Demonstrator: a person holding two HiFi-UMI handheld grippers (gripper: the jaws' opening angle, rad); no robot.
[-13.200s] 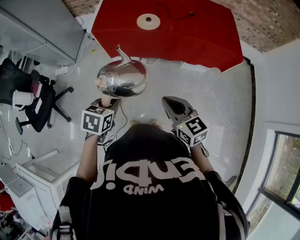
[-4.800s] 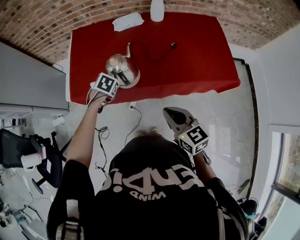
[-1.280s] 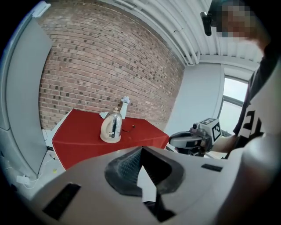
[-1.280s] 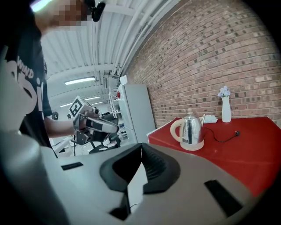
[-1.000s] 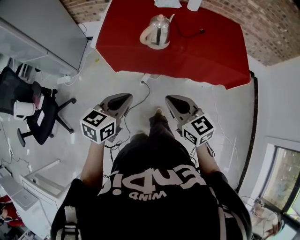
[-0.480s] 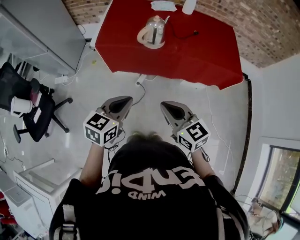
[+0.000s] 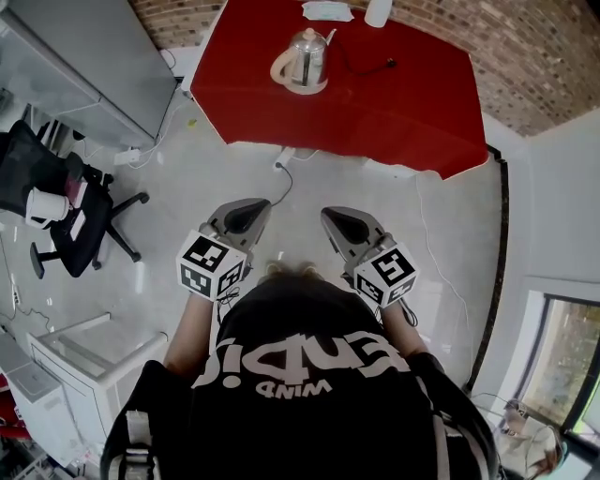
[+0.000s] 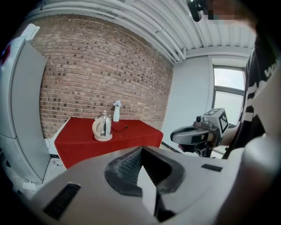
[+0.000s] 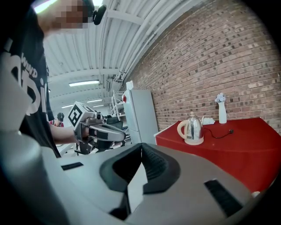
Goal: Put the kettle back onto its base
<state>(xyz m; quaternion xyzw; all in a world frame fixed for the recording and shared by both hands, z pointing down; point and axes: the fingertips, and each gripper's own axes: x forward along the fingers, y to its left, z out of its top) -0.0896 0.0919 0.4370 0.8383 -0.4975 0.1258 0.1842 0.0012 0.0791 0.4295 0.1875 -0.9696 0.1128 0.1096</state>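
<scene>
Kettle [image 7: 306, 56]: upright on its base [image 7: 300, 88], far on red desk [image 7: 403, 103].
Left gripper [image 7: 249, 206]: fingers pressed together, empty.
Right gripper [image 7: 337, 216]: fingers pressed together, empty.

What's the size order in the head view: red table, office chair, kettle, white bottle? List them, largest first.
1. red table
2. office chair
3. kettle
4. white bottle, though the top edge crops it

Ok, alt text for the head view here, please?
From above: a steel kettle sits on its base on a red table by a brick wall. Short of the table, the person holds the left gripper and right gripper side by side over the grey floor, both shut and empty. An office chair stands at left.
</scene>
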